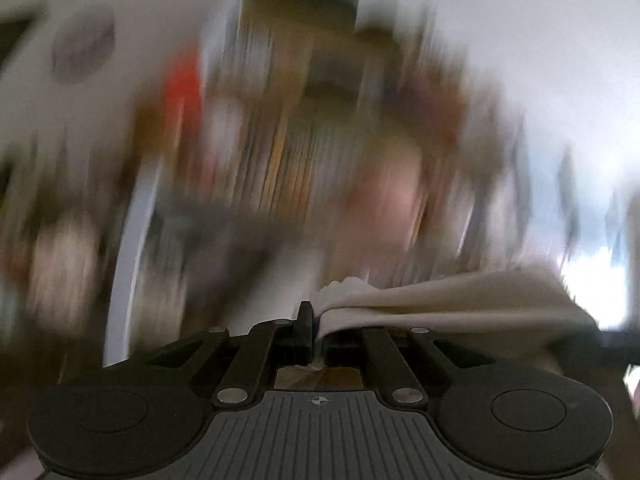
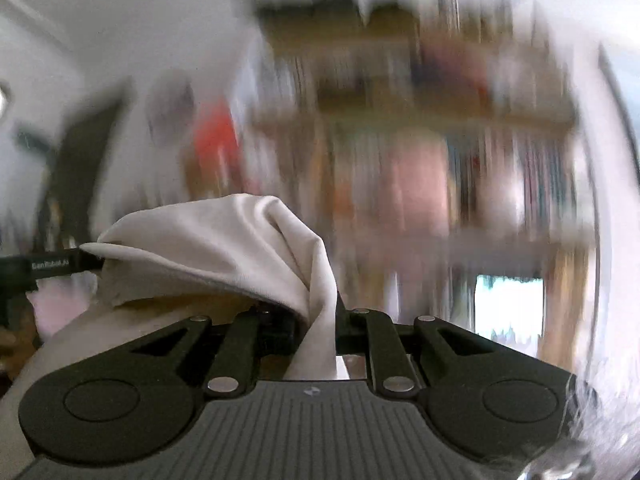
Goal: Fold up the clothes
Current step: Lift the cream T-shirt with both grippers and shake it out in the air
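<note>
A cream-white garment is held up in the air between both grippers. My left gripper is shut on one edge of it, and the cloth stretches away to the right. My right gripper is shut on another edge of the same garment, which bunches up and drapes to the left over the left finger. The left gripper's dark body shows at the left edge of the right wrist view. Both views are heavily blurred by motion.
Behind the garment is a blurred room: a wooden bookshelf full of books, a red object, white walls and ceiling, and a bright window low on the right. No table surface shows.
</note>
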